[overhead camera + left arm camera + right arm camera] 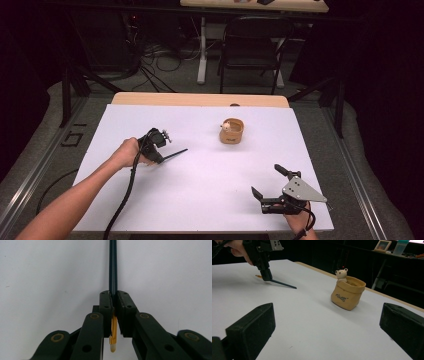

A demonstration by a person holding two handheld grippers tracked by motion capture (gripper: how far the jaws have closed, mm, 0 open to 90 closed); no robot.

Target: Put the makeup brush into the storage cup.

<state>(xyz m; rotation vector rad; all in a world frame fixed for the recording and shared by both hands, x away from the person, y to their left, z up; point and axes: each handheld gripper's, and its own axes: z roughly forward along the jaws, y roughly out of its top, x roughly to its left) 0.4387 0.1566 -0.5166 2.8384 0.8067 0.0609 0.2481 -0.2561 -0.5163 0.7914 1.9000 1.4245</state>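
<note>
A dark pencil [175, 154] with a gold band and pale eraser end [113, 340] lies low over the white table, and my left gripper [159, 159] is shut on it near that end; its shaft [113, 265] runs away from the jaws. A tan sack-shaped pot [231, 132] with a small bear figure [341, 274] on its rim stands at the table's middle back. My right gripper [268, 182] sits at the front right, open, its two pads [252, 327] wide apart with nothing between them. The left gripper [265, 271] and pencil [283, 284] also appear far off in the right gripper view.
The white sheet [200, 200] covers a wooden table whose far edge [200, 99] shows bare. A black chair [252, 45] and cables stand on the floor beyond. A picture frame [382, 245] and a bottle [400, 247] rest on a dark desk in the background.
</note>
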